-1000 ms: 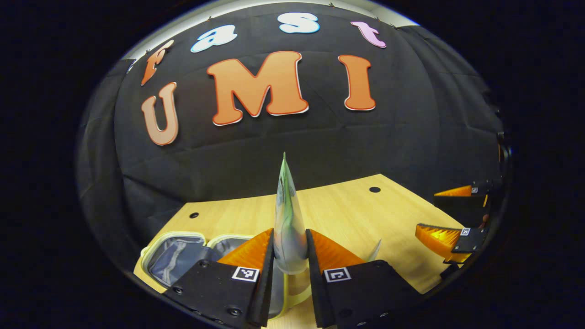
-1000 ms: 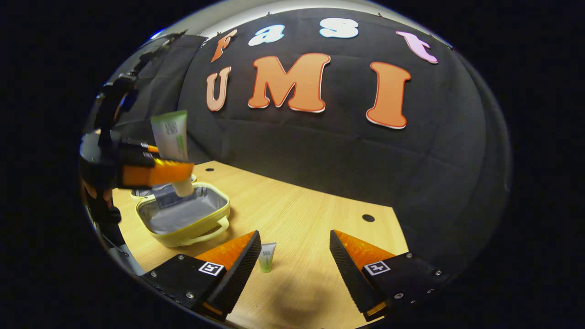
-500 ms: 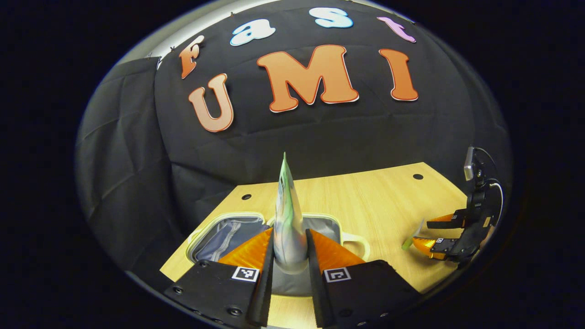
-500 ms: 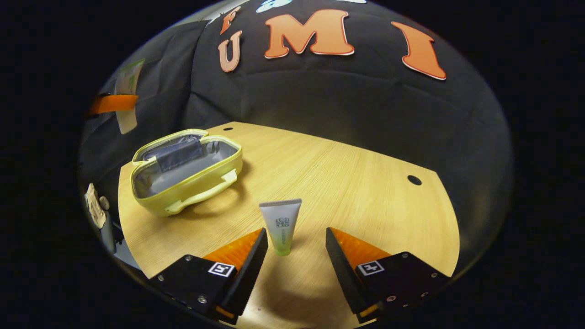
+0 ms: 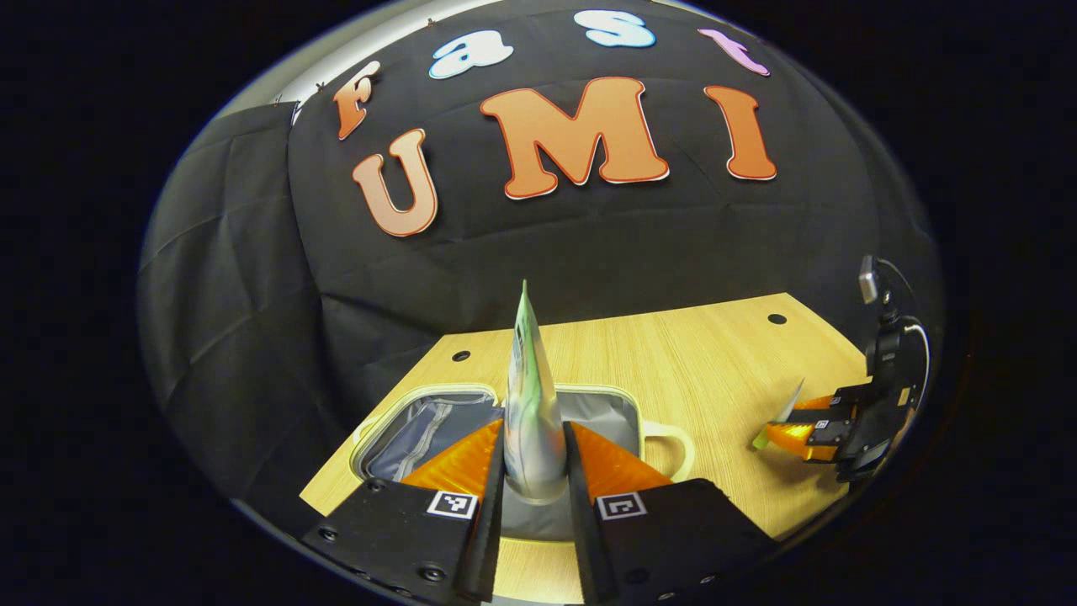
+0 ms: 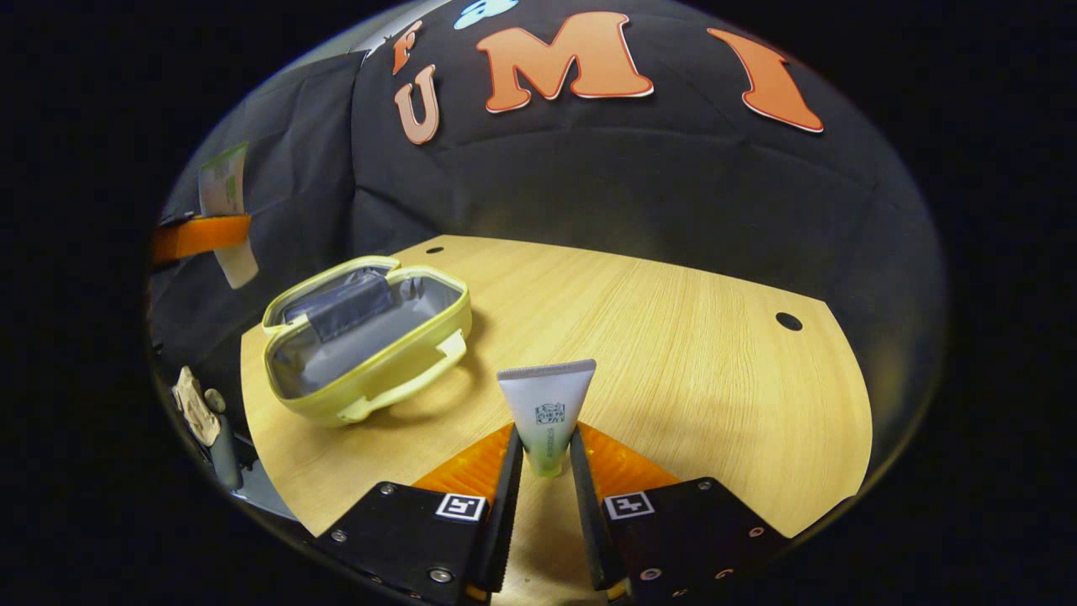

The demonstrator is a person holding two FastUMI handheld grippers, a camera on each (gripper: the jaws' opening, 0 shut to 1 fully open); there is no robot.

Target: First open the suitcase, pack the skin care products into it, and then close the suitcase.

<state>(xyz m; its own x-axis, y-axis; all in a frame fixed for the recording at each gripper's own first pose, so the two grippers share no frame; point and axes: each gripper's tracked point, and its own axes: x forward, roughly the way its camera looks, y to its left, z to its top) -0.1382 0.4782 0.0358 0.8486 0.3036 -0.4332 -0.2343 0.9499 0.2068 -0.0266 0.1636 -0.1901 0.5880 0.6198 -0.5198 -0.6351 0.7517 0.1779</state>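
Note:
The pale yellow suitcase lies open on the wooden table, its grey lining facing up. My left gripper is shut on a large green-and-white tube, held upright and edge-on above the open suitcase. In the right gripper view that same gripper and its large tube hang at the far left, above and beyond the case. My right gripper is shut on the lower end of a small white-and-green tube standing low over the table; the left gripper view shows this gripper at the right edge.
The suitcase handle points toward the small tube. Round cable holes sit near the table's far edge. Past the table's left edge a small beige object sits low down. Black cloth walls close in the back.
My right gripper has shut on the small tube, which stood between its open fingers before. My left gripper with the large tube has barely shifted over the suitcase.

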